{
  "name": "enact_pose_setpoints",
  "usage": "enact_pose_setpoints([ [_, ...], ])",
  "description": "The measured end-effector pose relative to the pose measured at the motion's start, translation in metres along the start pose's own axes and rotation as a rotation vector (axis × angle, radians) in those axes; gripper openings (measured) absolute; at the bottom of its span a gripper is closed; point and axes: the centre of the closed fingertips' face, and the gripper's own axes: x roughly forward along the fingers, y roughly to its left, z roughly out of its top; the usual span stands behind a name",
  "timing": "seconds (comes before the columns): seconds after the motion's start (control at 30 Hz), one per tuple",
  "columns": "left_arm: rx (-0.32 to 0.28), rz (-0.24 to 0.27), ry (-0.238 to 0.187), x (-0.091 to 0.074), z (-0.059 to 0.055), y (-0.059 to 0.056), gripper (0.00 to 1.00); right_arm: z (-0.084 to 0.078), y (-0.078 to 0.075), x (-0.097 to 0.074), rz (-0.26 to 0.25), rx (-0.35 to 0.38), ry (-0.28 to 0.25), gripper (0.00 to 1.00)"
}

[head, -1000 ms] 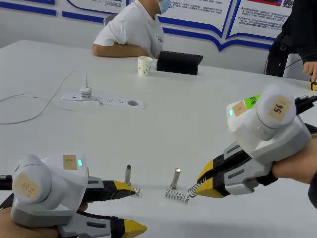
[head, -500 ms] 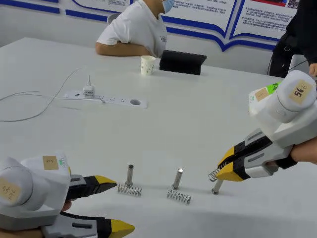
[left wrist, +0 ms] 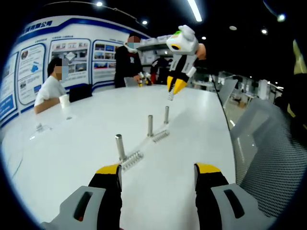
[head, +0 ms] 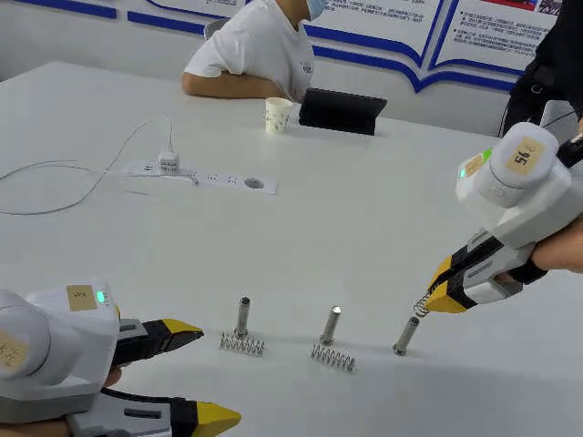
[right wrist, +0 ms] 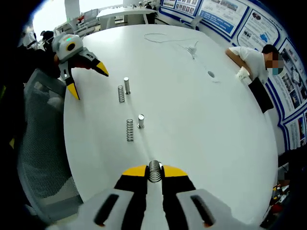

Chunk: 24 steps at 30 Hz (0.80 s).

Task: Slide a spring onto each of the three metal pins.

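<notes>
Three metal pins stand in a row on the white table (head: pixel 364 218): left pin (head: pixel 243 316), middle pin (head: pixel 332 324), right pin (head: pixel 405 335). A loose spring (head: pixel 241 344) lies by the left pin and another spring (head: pixel 332 358) by the middle one. My right gripper (head: pixel 428 305) is shut on a third spring (head: pixel 422 306), held just above and right of the right pin's top. In the right gripper view that spring (right wrist: pixel 154 171) sits end-on between the closed jaws. My left gripper (head: pixel 214 378) is open and holds nothing, left of the left pin (left wrist: pixel 120 146).
A power strip (head: pixel 205 177) with a white cable lies further back on the left. A paper cup (head: pixel 277 116) and a black case (head: pixel 342 111) stand before a seated person (head: pixel 255 50). Another person (head: pixel 556 55) is at the far right. A mesh chair (left wrist: pixel 268 153) stands beside the table.
My right gripper has lifted the spring from beside the middle pin and carried it right, over the right pin. My left gripper has drawn back from the left pin.
</notes>
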Motion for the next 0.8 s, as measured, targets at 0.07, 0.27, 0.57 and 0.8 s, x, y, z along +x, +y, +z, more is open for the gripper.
enact_pose_setpoints([
  [0.07,-0.001,0.001,0.000,0.000,0.000,0.000,0.62,-0.002,-0.001,0.005,0.013,0.010,0.012,0.12],
  [0.27,-0.009,0.000,-0.003,-0.001,0.000,0.000,0.62,-0.010,-0.009,0.018,0.022,0.011,0.070,0.12],
  [0.57,-0.023,0.005,-0.008,-0.002,-0.002,0.000,0.62,-0.013,-0.006,0.030,0.049,0.023,0.101,0.12],
  [0.8,-0.024,0.002,-0.009,0.000,-0.001,0.000,0.62,-0.019,-0.005,0.049,0.056,0.011,0.145,0.12],
])
